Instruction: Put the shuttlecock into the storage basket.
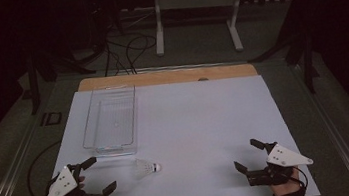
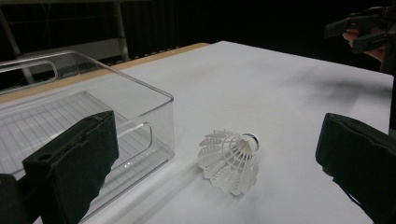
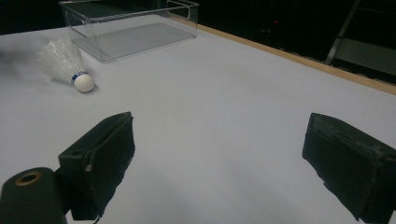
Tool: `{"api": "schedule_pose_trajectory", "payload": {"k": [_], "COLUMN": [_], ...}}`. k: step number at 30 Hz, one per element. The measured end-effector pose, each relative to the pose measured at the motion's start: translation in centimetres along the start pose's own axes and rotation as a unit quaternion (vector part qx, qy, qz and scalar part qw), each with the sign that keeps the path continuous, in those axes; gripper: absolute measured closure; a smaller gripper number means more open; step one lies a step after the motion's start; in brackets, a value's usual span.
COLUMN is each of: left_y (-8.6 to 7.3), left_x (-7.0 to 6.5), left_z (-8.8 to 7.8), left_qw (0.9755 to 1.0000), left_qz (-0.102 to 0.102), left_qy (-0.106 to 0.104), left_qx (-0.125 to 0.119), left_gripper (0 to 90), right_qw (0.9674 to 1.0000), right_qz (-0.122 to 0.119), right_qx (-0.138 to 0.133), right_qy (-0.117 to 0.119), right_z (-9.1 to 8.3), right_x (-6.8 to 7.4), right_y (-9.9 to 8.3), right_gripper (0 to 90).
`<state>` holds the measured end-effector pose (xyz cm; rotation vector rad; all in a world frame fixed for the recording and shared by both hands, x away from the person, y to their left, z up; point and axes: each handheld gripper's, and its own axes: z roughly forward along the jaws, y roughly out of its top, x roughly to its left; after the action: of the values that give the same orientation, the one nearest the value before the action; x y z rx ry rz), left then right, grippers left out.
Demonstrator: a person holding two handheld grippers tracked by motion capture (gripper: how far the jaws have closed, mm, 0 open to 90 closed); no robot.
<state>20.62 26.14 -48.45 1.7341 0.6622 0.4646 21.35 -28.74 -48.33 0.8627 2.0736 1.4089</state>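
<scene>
A white shuttlecock (image 1: 147, 168) lies on its side on the white table (image 1: 201, 125), its cork pointing right. In the left gripper view the shuttlecock (image 2: 231, 161) rests a short way ahead of the jaws. My left gripper (image 1: 100, 174) sits open at the near left corner, jaws wide, nothing between them. A clear plastic bin (image 1: 110, 120) stands empty just beyond it on the left side. My right gripper (image 1: 247, 155) is open at the near right, resting low with nothing held. From the right gripper view the shuttlecock (image 3: 65, 64) lies far off at upper left, before the bin (image 3: 133, 28).
A wooden strip (image 1: 167, 76) edges the table's far side. Beyond it, on the dark floor, stand a grey metal frame (image 1: 197, 14) and loose cables (image 1: 126, 48). The other hand's gripper (image 2: 362, 30) appears at the upper right of the left gripper view.
</scene>
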Motion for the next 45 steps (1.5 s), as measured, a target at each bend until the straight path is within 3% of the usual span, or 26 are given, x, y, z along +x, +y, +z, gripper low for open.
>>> {"api": "schedule_pose_trajectory", "payload": {"k": [7,11,12,17,21,23,24,33,38,39,40,45], "left_y": [0.4,1.1,1.5,2.3,2.7,3.1,3.3,4.1,4.1,4.1,4.1,4.2], "left_x": [-0.1,-0.2,-0.4,-0.3,-0.2,-0.2,-0.4,-0.2,-0.4,-0.4,-0.5,-0.5], "left_z": [0.0,-0.2,-0.2,-0.5,-0.7,-0.7,-0.8,-0.8,-0.2,-0.2,-0.1,0.1], "left_qw": [0.9999,0.9999,0.9998,0.9989,0.9988,0.9971,0.9964,0.9936,0.9877,0.9877,0.9854,0.9821], "left_qz": [0.005,-0.003,0.008,0.020,0.016,0.009,0.020,0.019,0.026,0.026,0.028,0.031], "left_qy": [-0.002,-0.006,0.000,0.006,0.009,0.010,0.011,-0.009,-0.026,-0.026,-0.030,-0.039], "left_qx": [0.011,0.010,0.019,0.041,0.045,0.075,0.081,0.111,0.152,0.152,0.165,0.182], "left_gripper": [0.0,0.0,0.0,0.0,0.0,0.0,0.0,0.0,0.0,0.0,0.0,0.0], "right_qw": [1.0000,1.0000,1.0000,1.0000,1.0000,1.0000,1.0000,1.0000,1.0000,0.9999,0.9999,0.9999], "right_qz": [0.000,-0.001,-0.002,-0.006,-0.006,-0.006,-0.007,-0.007,-0.006,-0.007,-0.007,-0.009], "right_qx": [0.002,-0.001,-0.001,0.000,-0.001,0.000,0.001,0.000,0.000,0.000,0.000,-0.002], "right_qy": [0.002,0.001,0.001,0.003,0.003,0.004,0.004,0.007,0.007,0.007,0.007,0.007], "right_z": [0.1,0.0,0.0,0.0,0.0,0.0,0.0,0.0,0.0,0.0,0.0,0.0], "right_x": [0.0,0.0,0.1,0.3,0.3,0.4,0.4,0.4,0.4,0.4,0.4,0.4], "right_y": [0.0,0.1,0.1,0.3,0.3,0.3,0.3,0.4,0.4,0.4,0.4,0.4], "right_gripper": [9.0,9.0,9.0,9.0,9.0,9.0,9.0,9.0,9.0,9.0,9.0,9.0]}}
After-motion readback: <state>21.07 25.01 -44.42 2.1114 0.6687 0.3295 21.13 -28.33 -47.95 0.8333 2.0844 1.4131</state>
